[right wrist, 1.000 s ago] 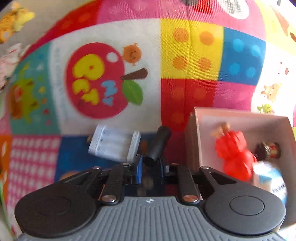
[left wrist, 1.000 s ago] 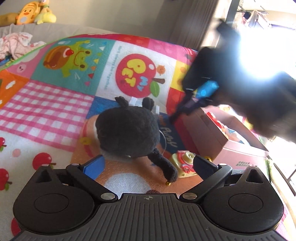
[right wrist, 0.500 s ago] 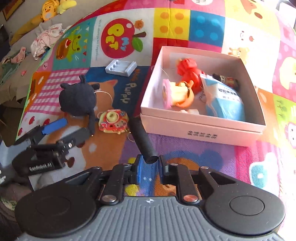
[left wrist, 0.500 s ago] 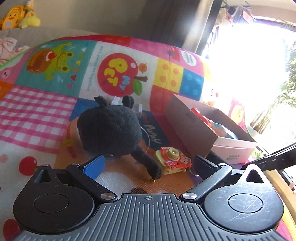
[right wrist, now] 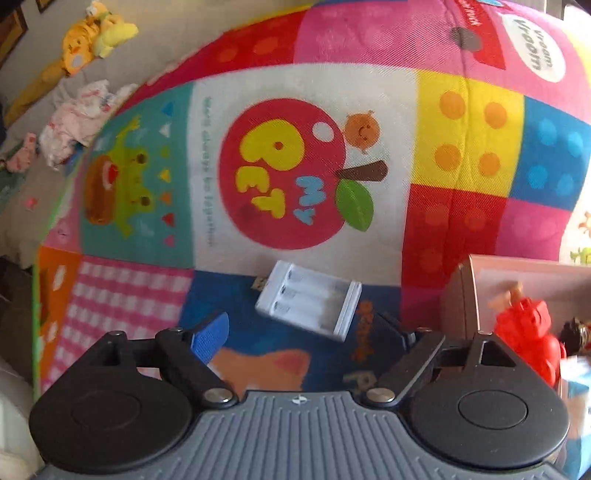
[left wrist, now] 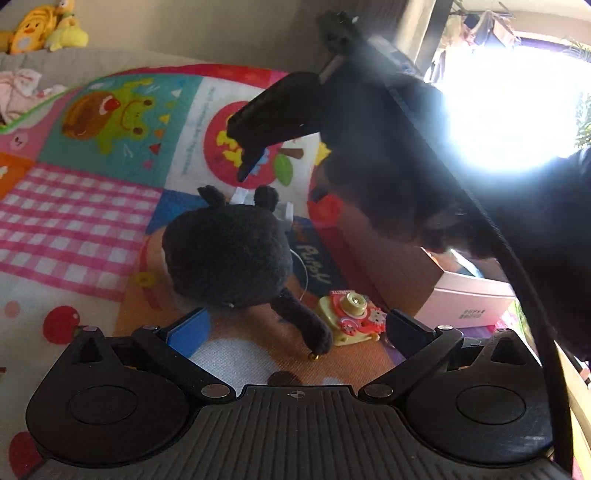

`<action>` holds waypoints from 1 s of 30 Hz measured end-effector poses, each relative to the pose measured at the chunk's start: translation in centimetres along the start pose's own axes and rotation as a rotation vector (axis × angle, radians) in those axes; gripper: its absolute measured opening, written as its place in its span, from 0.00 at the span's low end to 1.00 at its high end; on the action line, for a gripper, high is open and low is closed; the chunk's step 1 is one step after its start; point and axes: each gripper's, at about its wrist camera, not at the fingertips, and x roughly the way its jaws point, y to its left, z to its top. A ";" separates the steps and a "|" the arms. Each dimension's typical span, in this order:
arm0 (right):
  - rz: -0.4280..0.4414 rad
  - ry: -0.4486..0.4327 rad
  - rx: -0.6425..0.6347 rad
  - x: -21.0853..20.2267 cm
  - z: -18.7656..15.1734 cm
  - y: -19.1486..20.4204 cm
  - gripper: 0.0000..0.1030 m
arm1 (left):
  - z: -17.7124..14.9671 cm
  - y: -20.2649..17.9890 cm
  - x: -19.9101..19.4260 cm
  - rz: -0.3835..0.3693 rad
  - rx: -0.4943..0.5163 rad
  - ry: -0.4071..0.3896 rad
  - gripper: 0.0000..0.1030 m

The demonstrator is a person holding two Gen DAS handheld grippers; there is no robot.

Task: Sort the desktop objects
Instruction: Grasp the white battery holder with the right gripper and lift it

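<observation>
A black plush toy (left wrist: 229, 258) lies on the colourful play mat (left wrist: 74, 221), just ahead of my left gripper (left wrist: 295, 328), which is open and empty. A yellow and red toy camera (left wrist: 351, 317) sits by the plush's leg. The pink box (left wrist: 469, 299) stands to the right. My right gripper (right wrist: 303, 332) hangs over a white battery case (right wrist: 310, 302); its jaws are opening, the case lies just ahead of the fingertips and the pads are not touching it. In the box I see a red toy (right wrist: 532, 332). One right-gripper finger (left wrist: 258, 147) shows dark above the plush.
Yellow stuffed toys (left wrist: 40, 33) and crumpled cloth (left wrist: 22, 88) lie beyond the mat's far left edge. A black cable (left wrist: 524, 280) crosses the right side of the left wrist view. Strong window glare (left wrist: 509, 110) washes out the upper right.
My right gripper was shut on a black cylinder; now it stands open without it. It swung from in front of the box back over the battery case. The left gripper stayed put.
</observation>
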 end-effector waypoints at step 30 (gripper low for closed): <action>0.089 -0.137 0.130 -15.2 -22.7 -15.6 0.77 | 0.2 -0.1 0.5 0.086 -0.021 0.030 1.00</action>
